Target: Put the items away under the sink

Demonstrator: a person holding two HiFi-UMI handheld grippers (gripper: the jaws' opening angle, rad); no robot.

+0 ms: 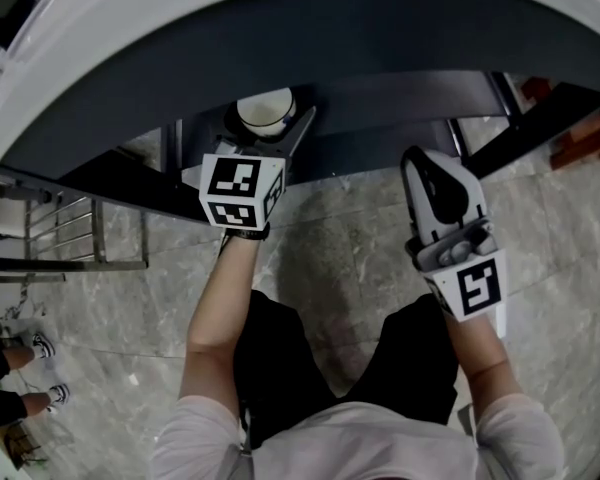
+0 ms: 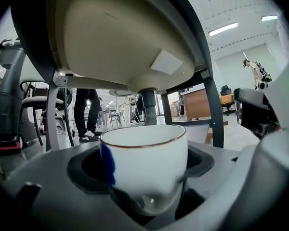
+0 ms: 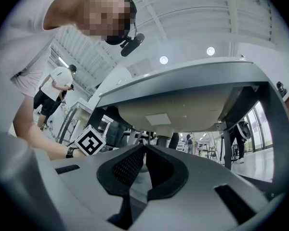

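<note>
Firmly clasping the upright white cup (image 2: pixel 143 162) in the left gripper (image 1: pixel 271 136), sink basin (image 2: pixel 120 37) just overhead; right gripper (image 3: pixel 143 165) closed, empty.

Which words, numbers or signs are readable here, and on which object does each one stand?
No readable text anywhere.
Marker cubes: black-and-white square patterns only, no letters.
White sticker under the sink basin: no print can be made out.
Cup: blue mark, no words.

Readable text: you'll find none in any view.
Marker cube (image 1: pixel 242 190): black-and-white square pattern only.
Sticker (image 2: pixel 166 62) under sink (image 2: pixel 111 37): blank.
</note>
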